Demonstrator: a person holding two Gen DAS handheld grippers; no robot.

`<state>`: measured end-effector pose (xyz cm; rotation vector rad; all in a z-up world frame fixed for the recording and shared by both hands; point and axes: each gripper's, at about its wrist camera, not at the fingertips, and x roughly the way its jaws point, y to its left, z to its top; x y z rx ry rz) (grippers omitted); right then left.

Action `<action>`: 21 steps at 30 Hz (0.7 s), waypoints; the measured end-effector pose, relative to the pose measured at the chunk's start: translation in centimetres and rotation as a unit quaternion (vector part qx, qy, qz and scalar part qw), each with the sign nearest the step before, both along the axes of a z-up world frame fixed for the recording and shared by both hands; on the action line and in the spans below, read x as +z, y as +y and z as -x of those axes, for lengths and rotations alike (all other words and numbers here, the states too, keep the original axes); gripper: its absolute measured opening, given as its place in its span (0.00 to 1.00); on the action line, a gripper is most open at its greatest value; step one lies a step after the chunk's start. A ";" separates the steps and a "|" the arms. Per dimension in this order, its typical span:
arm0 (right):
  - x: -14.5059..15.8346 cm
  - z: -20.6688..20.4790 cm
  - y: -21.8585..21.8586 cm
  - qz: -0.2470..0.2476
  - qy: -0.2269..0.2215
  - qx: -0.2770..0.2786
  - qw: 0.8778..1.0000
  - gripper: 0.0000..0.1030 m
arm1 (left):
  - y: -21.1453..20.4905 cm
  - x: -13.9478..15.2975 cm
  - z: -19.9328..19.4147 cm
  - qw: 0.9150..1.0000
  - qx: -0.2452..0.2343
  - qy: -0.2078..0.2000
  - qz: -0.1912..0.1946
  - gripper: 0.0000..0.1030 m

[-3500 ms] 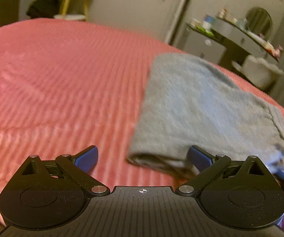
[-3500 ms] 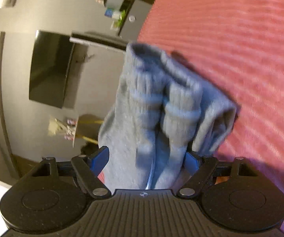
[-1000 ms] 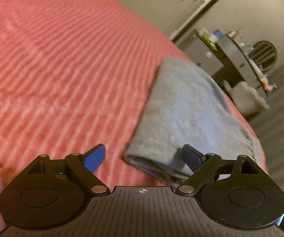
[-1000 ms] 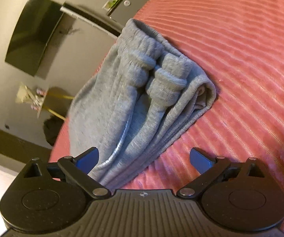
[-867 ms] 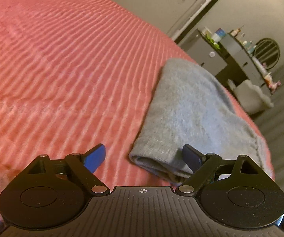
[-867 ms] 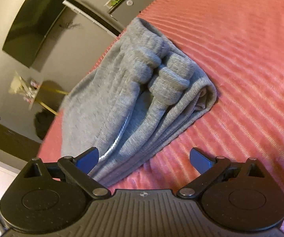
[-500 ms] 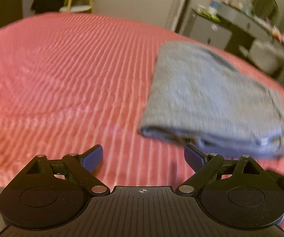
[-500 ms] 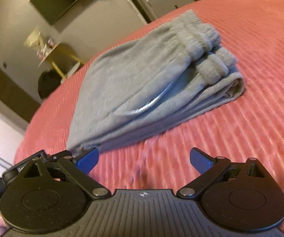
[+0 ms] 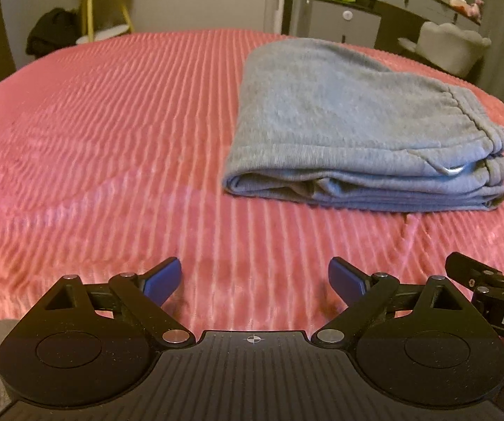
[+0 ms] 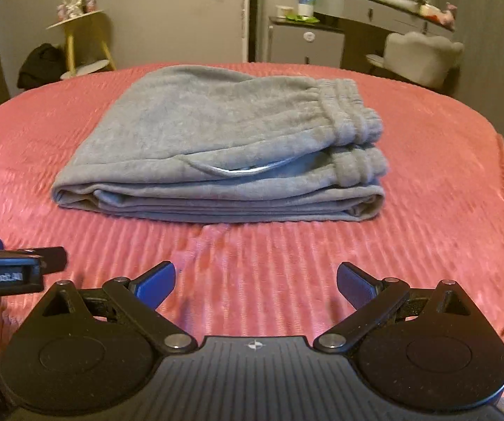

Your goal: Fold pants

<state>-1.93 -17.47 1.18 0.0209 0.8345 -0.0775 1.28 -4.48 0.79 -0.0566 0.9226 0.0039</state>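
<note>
Pants folded on bed; both grippers empty.

The grey pants (image 10: 217,147) lie in a flat folded stack on the pink bed (image 9: 94,133), waistband at the right end. The left gripper (image 9: 254,279) has its jaws wide, pants ahead and right of them. The right gripper (image 10: 254,280) has its jaws wide, pants straight ahead, apart from both fingertips.

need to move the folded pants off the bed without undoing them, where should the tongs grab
Probably at the two short ends of the folded grey fleece pants: the rounded fold end on the left and the stacked elastic waistband on the right. Come in low from each side, one set of tongs per end, pinching all layers, since the near long edge shows loose separate layers.
</note>
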 end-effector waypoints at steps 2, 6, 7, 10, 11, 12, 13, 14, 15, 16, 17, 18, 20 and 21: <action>-0.2 -0.1 0.0 0.008 -0.003 -0.007 1.000 0.96 | 0.2 -0.1 0.0 1.000 0.005 -0.007 0.006 0.93; -0.4 -0.4 -0.5 -0.006 -0.002 -0.021 1.000 0.96 | 0.3 -0.5 -0.4 1.000 0.007 -0.003 0.013 0.93; -0.5 -0.5 -0.6 -0.007 -0.002 -0.024 1.000 0.96 | 0.1 -0.6 -0.5 1.000 0.006 0.000 0.011 0.93; -0.6 -0.6 -0.6 -0.011 -0.001 -0.026 1.000 0.96 | -0.3 -0.9 -0.5 1.000 0.000 0.003 -0.001 0.93; -0.6 -0.6 -0.6 -0.010 -0.003 -0.027 1.000 0.96 | -0.5 -1.0 -0.5 1.000 -0.004 0.003 -0.004 0.93; -0.6 -0.5 -0.6 -0.010 -0.004 -0.026 1.000 0.96 | -0.7 -1.0 -0.5 1.000 -0.007 0.003 -0.007 0.93; -0.6 -0.5 -0.5 -0.009 -0.005 -0.025 1.000 0.96 | -0.8 -1.1 -0.4 1.000 -0.010 0.003 -0.010 0.93; -0.5 -0.5 -0.4 -0.008 -0.005 -0.023 1.000 0.96 | -0.9 -1.1 -0.4 1.000 -0.013 0.002 -0.013 0.93; -0.5 -0.4 -0.4 -0.007 -0.006 -0.021 1.000 0.96 | -1.0 -1.1 -0.3 1.000 -0.015 0.002 -0.016 0.93; -0.5 -0.4 -0.3 -0.006 -0.007 -0.020 1.000 0.96 | -1.1 -1.1 -0.3 1.000 -0.017 0.002 -0.019 0.93; -0.5 -0.4 -0.3 -0.004 -0.007 -0.018 1.000 0.96 | -1.1 -1.1 -0.3 1.000 -0.018 0.001 -0.021 0.93; -0.5 -0.4 -0.2 -0.003 -0.007 -0.018 1.000 0.96 | -1.2 -1.1 -0.3 1.000 -0.019 0.001 -0.022 0.93; -0.5 -0.3 -0.1 0.002 -0.008 -0.017 1.000 0.96 | -1.2 -1.1 -0.2 1.000 -0.020 0.000 -0.022 0.93; -0.5 -0.3 -0.2 0.002 -0.008 -0.016 1.000 0.96 | -1.2 -1.1 -0.2 1.000 -0.021 -0.001 -0.021 0.93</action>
